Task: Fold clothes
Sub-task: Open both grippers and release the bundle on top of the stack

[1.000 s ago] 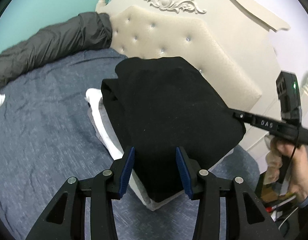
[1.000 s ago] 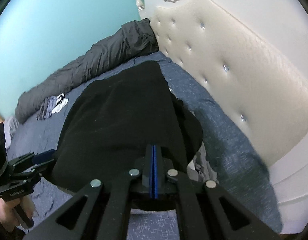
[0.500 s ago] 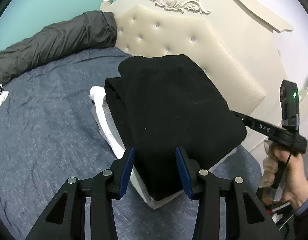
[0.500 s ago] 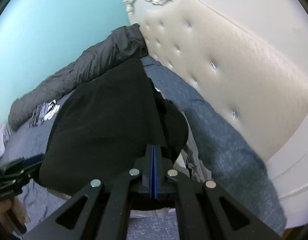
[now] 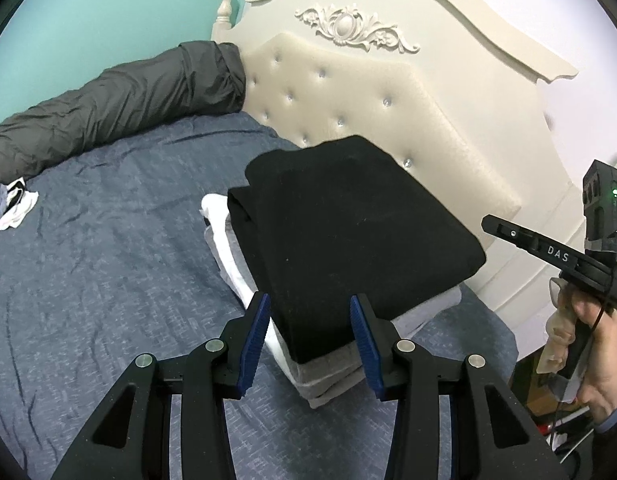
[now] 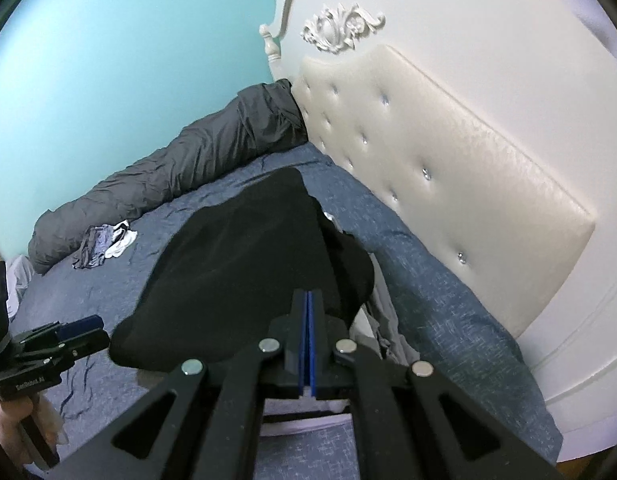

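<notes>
— Where's the black garment (image 5: 348,232) now?

— Folded into a thick rectangle on top of a stack of grey and white folded clothes (image 5: 332,372), near the headboard (image 5: 388,120) on the blue bed (image 5: 88,280).

— And the tongs?

— The left tongs (image 5: 308,332) are spread, straddling the near corner of the pile without pinching anything. The right tongs (image 6: 307,340) are pressed together, empty, just off the pile's right edge.

— So which step is this?

— My guess: the black piece sits squared on the pile, so this one looks settled. A small heap of loose clothes (image 6: 102,244) lies well apart, by the rolled grey duvet (image 5: 108,104). If more folding remains, that heap would want the tongs opened and carried over there.

— How are the hands held?

— The right hand (image 5: 588,344) grips its handle low beside the bed, tongs tilted toward the pile.
</notes>
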